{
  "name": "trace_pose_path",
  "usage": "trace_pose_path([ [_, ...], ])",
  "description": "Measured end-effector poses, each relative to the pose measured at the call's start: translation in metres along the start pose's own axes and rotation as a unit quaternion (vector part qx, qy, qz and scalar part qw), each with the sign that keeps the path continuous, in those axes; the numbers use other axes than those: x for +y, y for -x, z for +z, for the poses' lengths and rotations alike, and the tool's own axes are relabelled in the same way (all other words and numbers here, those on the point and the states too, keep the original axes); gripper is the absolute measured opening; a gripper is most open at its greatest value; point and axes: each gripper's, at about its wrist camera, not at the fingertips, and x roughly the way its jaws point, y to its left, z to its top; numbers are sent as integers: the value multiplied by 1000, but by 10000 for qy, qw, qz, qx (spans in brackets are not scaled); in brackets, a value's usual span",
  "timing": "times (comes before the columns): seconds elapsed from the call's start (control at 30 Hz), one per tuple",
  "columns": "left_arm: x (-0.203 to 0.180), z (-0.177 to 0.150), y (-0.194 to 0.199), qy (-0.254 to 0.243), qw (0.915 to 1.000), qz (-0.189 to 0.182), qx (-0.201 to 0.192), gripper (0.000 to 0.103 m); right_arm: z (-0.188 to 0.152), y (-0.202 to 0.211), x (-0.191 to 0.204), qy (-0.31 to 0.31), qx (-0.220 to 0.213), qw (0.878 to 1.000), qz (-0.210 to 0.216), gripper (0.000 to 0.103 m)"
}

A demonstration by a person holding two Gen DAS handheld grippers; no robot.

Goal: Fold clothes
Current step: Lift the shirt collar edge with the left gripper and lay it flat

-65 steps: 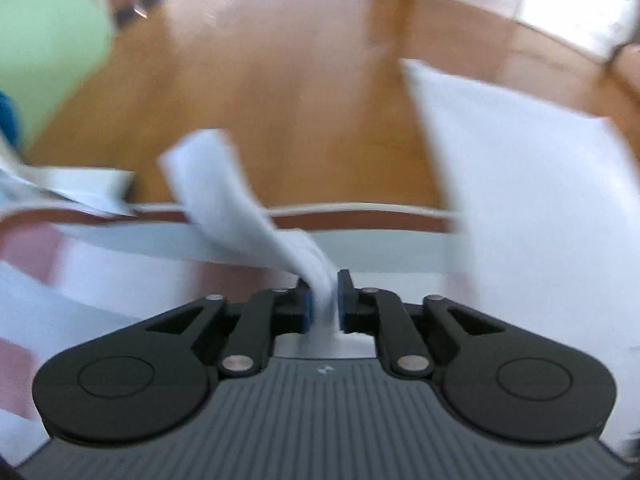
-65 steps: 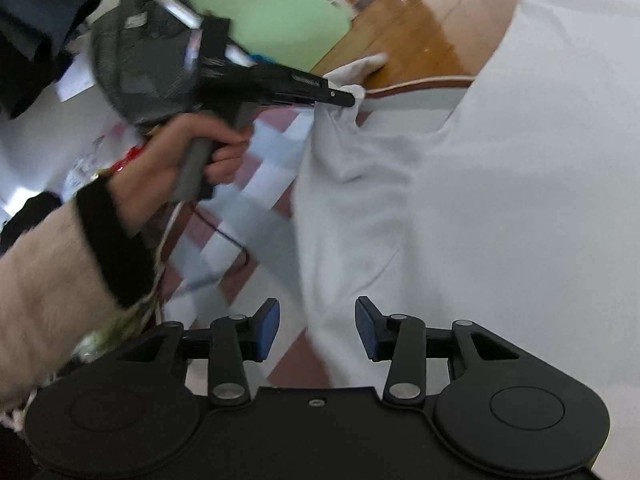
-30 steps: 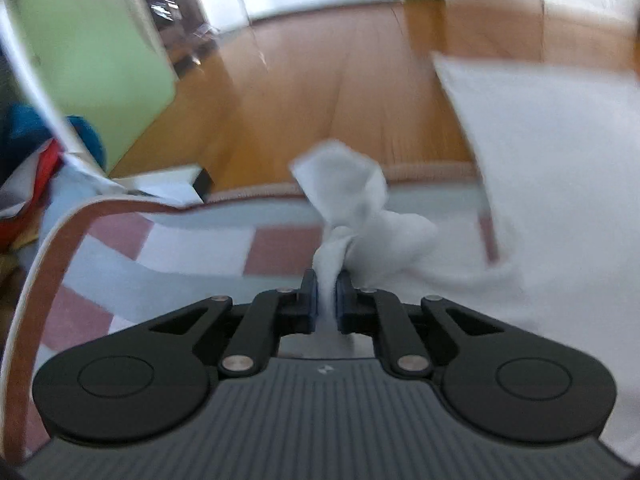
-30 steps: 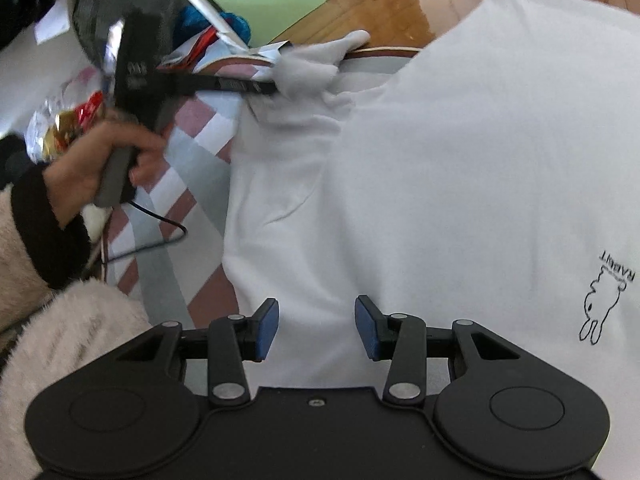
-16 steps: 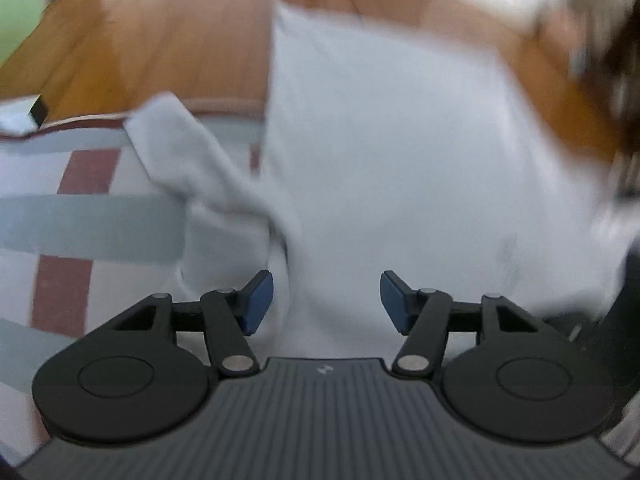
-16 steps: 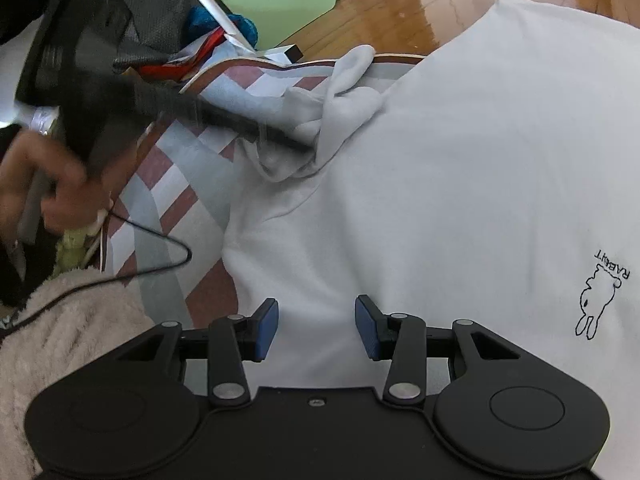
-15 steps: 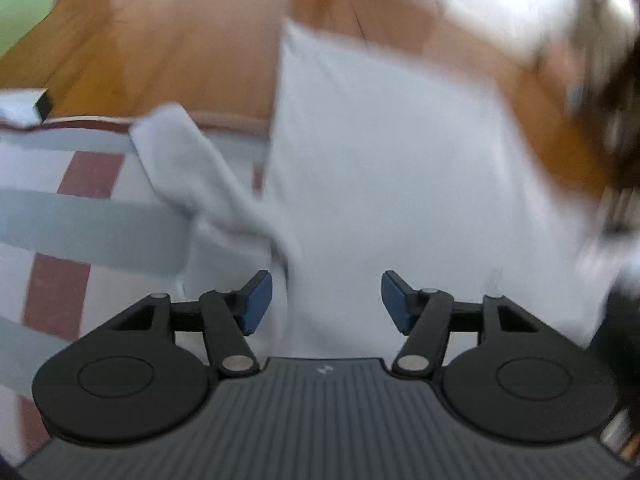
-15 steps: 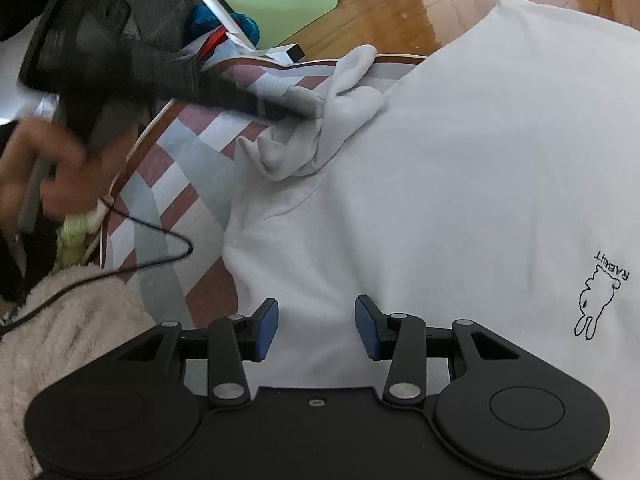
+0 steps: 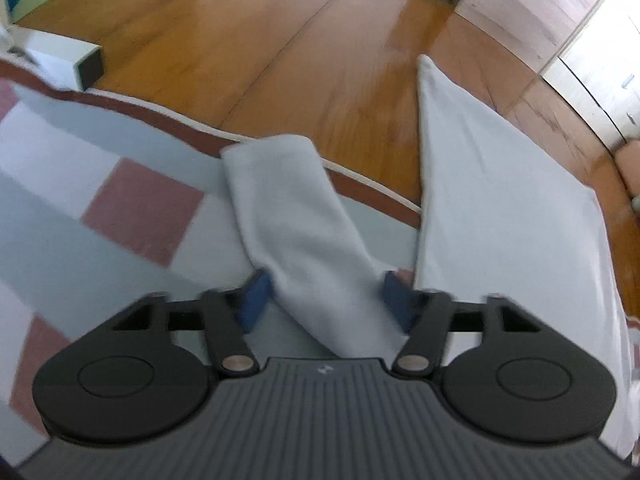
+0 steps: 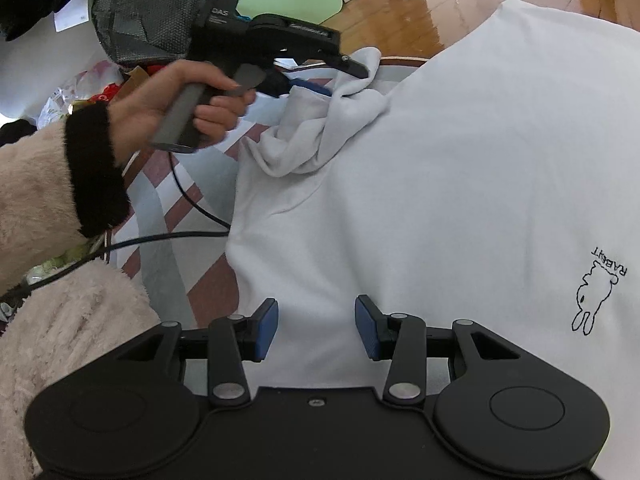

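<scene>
While the left gripper (image 9: 324, 296) at nine o'clock closes its jaws around the sleeve (image 9: 296, 232), pads not yet pressing, the white sweatshirt (image 10: 460, 168) lies spread on the checked rug (image 9: 100, 184); at six o'clock, the right gripper (image 10: 316, 328) hovers half-open, holding nothing.

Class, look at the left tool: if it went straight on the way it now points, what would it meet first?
The white sleeve, most likely: it already lies between the closing fingers of the left tool, running ahead over the checked mat. Depth is unclear.
</scene>
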Motion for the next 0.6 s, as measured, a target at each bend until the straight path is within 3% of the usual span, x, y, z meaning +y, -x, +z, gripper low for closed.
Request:
trace_pose_path([
  [0.1,5,4,11,25,9997,124,-207,8,0,1,-1,23,27,10000,25,48],
  [0.17,13,13,31,-67,9970,386,-663,8,1,1,-1,35,43,10000,23,48],
  [0.23,24,26,56,-365,9882,859,-1215,8,0,1,0,51,55,10000,5,48],
  [0.33,49,52,100,-472,9696,1585,-1806,8,0,-1,2,71,77,9999,-51,48],
  [0.47,87,81,145,-455,9381,2451,-2405,8,1,-3,7,220,122,9996,-138,48],
  [0.53,105,83,152,-550,9197,2897,-2592,8,1,-3,8,277,126,9994,-163,48],
  [0.6,117,79,149,-603,9020,3443,-2534,9,0,-2,6,288,103,9994,-160,48],
])
